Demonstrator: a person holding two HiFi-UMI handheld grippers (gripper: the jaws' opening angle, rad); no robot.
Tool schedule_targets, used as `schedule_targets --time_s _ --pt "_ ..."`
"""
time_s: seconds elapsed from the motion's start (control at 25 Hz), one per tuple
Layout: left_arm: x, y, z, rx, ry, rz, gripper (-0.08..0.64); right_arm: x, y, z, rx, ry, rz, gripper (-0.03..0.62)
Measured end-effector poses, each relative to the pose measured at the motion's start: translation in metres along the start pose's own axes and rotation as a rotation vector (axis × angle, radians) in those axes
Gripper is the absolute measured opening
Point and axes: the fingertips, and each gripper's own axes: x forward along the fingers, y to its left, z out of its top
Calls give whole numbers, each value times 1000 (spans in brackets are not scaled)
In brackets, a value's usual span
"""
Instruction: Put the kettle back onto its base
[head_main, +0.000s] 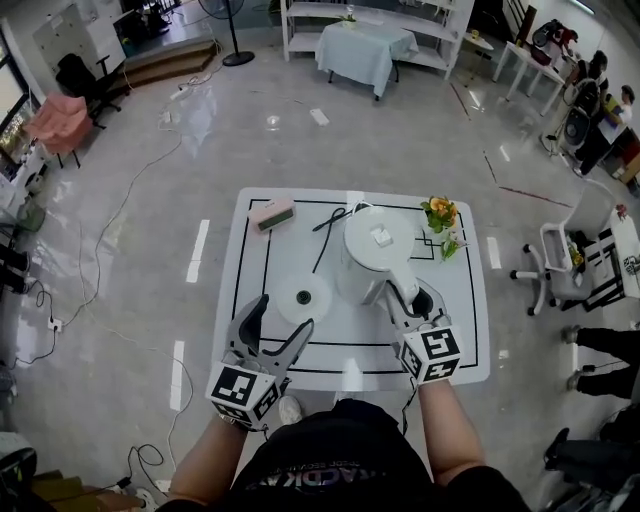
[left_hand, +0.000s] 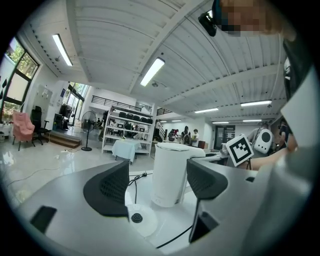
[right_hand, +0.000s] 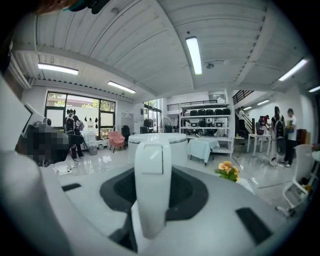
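Kettle (head_main: 378, 250), white and lidded, is gripped at its handle (right_hand: 149, 185) by right claw (head_main: 405, 296); left claw (head_main: 285, 313) gapes empty

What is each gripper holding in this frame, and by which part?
The right gripper holds the white kettle by its handle, fingers closed on either side. The left gripper holds nothing; its fingers stand apart.

Gripper (right_hand: 153, 194) clamping kettle handle (right_hand: 150, 165), flowers (right_hand: 227, 170) beyond
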Motion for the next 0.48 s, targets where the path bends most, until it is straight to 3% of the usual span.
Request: schedule_targets --time_s 0.48 --pt "-58 35 5 -10 -22 88 357 31 84 27 -22 -33 136 121"
